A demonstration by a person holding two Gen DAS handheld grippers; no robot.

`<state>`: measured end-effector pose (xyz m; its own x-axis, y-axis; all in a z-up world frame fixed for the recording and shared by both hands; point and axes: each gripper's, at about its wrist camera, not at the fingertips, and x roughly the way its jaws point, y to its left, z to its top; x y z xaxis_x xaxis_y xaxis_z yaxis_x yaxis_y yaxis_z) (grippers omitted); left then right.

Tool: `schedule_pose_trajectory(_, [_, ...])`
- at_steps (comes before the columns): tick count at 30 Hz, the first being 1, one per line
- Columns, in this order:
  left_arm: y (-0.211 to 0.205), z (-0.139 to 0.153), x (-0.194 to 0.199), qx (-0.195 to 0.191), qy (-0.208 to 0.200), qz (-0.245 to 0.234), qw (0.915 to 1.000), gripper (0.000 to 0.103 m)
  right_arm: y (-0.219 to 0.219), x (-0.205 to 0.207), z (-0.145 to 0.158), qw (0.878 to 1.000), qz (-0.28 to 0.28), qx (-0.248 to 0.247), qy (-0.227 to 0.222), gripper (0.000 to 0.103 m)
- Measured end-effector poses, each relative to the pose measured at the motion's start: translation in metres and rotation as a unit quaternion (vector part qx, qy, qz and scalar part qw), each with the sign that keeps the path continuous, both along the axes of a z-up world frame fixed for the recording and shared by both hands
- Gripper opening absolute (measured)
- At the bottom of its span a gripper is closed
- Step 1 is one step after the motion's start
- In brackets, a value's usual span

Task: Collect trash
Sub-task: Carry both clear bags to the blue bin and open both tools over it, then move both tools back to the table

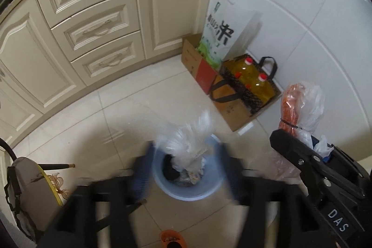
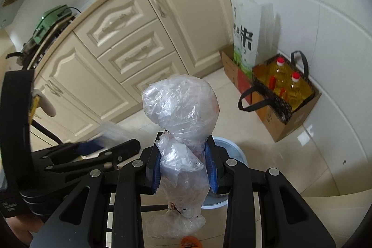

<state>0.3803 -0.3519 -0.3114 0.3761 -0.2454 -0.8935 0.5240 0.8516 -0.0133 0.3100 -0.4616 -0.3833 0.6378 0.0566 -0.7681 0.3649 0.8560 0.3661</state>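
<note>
My left gripper (image 1: 184, 169) hangs open over a pale blue bin (image 1: 204, 193) on the floor. A crumpled white plastic bag (image 1: 186, 143), blurred, sits loose between its blue fingers (image 1: 141, 173) at the bin's mouth, above dark rubbish inside. My right gripper (image 2: 184, 169) is shut on a knotted clear plastic bag (image 2: 183, 106) that bulges above the pads and hangs below them. That bag shows orange contents in the left wrist view (image 1: 302, 104). The bin's rim (image 2: 230, 148) lies just behind the right gripper.
Cream cabinets and drawers (image 1: 100, 27) line the left. Cardboard boxes (image 1: 234, 113) against the white wall hold a rice sack (image 1: 218, 36) and oil bottles (image 1: 253, 76) in a handled bag. A grey padded thing (image 1: 28, 190) stands at the left. An orange item (image 1: 172, 239) lies below.
</note>
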Motion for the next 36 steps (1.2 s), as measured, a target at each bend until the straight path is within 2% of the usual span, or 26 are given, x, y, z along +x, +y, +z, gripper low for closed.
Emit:
schedule_pose_trajectory(6, [0.004,-0.015,-0.003,0.010,-0.007,0.015,0.9998,0.073,-0.002,0.007,-0.021,1.000,-0.005,0.007,0.014,0.032])
schedule_pose_trajectory(8, [0.004,-0.013,-0.004,0.021,-0.025,0.027,0.9991,0.073,-0.002,0.010,-0.025,1.000,-0.005,0.008,0.016,0.032])
schedule_pose_trajectory(14, [0.016,0.004,-0.031,0.007,-0.073,0.042,0.9964,0.079,0.000,0.020,-0.032,1.000,-0.005,0.008,0.024,0.033])
schedule_pose_trajectory(17, [0.020,0.005,-0.041,0.002,-0.076,0.041,0.9963,0.080,0.001,0.025,-0.034,0.999,-0.004,0.008,0.033,0.035])
schedule_pose_trajectory(19, [0.025,0.005,-0.045,0.002,-0.074,0.042,0.9964,0.080,0.004,0.029,-0.034,0.999,-0.006,0.002,0.045,0.043])
schedule_pose_trajectory(20, [0.026,0.005,-0.045,0.001,-0.072,0.042,0.9965,0.080,0.005,0.029,-0.032,0.999,-0.008,-0.003,0.046,0.045])
schedule_pose_trajectory(22, [0.027,0.005,-0.048,-0.002,-0.067,0.042,0.9969,0.080,0.007,0.027,-0.026,0.999,-0.011,-0.009,0.042,0.059])
schedule_pose_trajectory(24, [0.028,0.007,-0.053,-0.008,-0.065,0.038,0.9971,0.080,0.009,0.025,-0.019,0.999,-0.014,-0.015,0.037,0.064])
schedule_pose_trajectory(31, [0.048,0.039,-0.065,-0.025,-0.054,0.027,0.9978,0.080,0.007,0.006,0.009,0.999,-0.031,-0.020,0.033,0.064])
schedule_pose_trajectory(36, [0.070,0.075,-0.090,-0.035,-0.064,0.021,0.9971,0.080,0.019,-0.016,0.044,0.999,-0.032,-0.033,0.018,0.064])
